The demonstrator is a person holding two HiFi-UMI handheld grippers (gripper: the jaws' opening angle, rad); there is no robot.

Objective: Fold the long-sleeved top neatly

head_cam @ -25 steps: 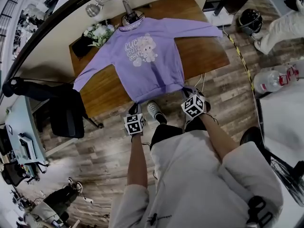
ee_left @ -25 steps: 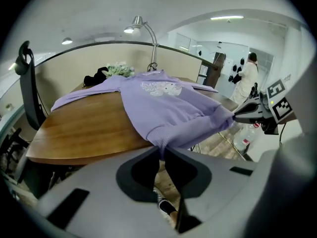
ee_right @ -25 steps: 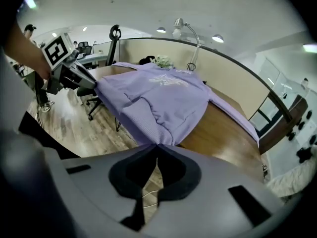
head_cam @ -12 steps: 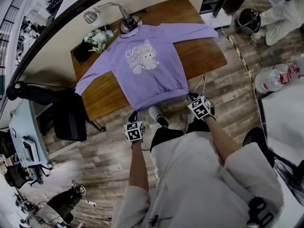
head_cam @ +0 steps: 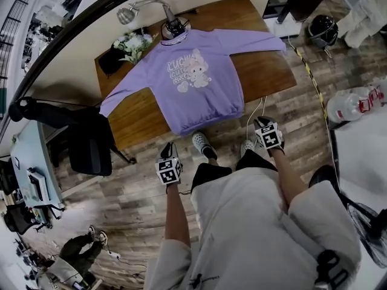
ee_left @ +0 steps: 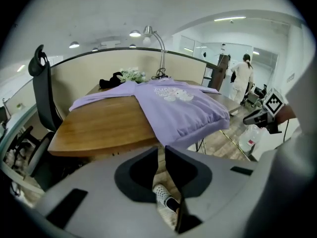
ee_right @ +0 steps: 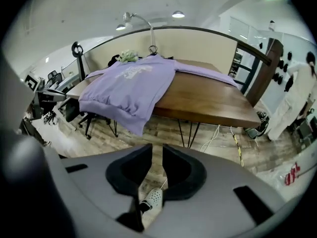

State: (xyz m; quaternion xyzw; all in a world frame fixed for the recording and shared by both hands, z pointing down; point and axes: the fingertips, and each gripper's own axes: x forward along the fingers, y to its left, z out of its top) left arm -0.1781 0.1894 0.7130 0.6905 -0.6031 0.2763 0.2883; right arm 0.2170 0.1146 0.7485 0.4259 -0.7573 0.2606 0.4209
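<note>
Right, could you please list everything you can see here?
top: one, purple, spread on table, hem over near edge
table: one, brown wood, centre
lamp: one, silver, table's far edge
flowers: one bunch, white, beside lamp
chair: one, black, left of table
bottle: one, clear, floor right
shoes: two, white, below hem
left gripper: one, grey, jaws slightly apart, empty
right gripper: one, grey, jaws just opening, empty
</note>
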